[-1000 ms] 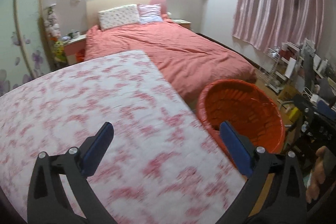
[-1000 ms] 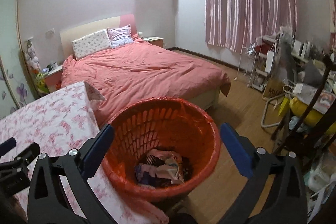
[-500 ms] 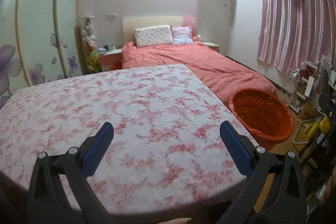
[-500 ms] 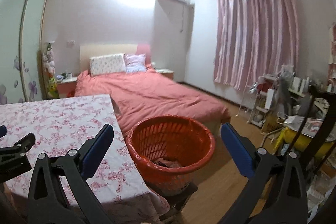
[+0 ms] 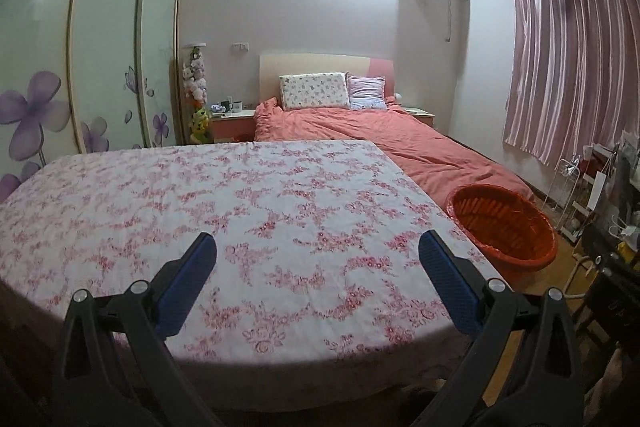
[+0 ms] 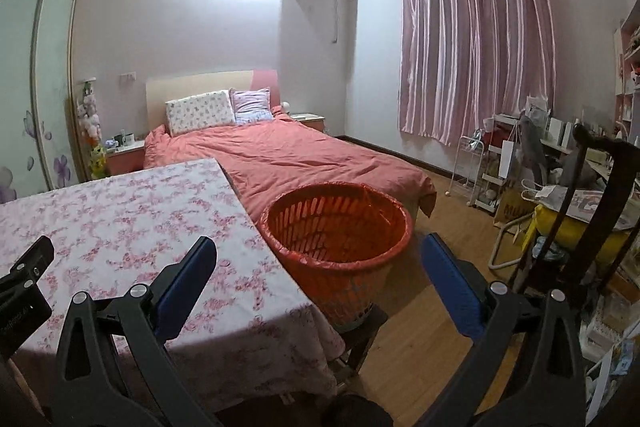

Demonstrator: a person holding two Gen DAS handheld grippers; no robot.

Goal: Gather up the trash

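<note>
Left gripper (image 5: pixel 316 259): jaws spread wide, nothing between them, held above the near edge of the counter (image 5: pixel 240 195). Right gripper (image 6: pixel 318 259): jaws likewise wide apart and empty, held off the counter's right edge, facing the basket (image 6: pixel 336 227). The basket stands just beside the counter's right edge, raised on a dark stool (image 6: pixel 360 331), between counter and bed (image 6: pixel 304 155). Its contents cannot be made out from either view. No trash is visible anywhere on the floral cloth, so collection from this surface appears complete, in my judgement. Risks from here: the basket sits high on a small support, and a knock from either gripper, or a pull on the cloth hanging beside it, could tip it and spill what it holds. The clutter on the floor at the right (image 6: pixel 552 219) is crowded, and reaching there with wide jaws could snag cables or bags. Anything mistaken for trash there would be a wrong pick
</note>
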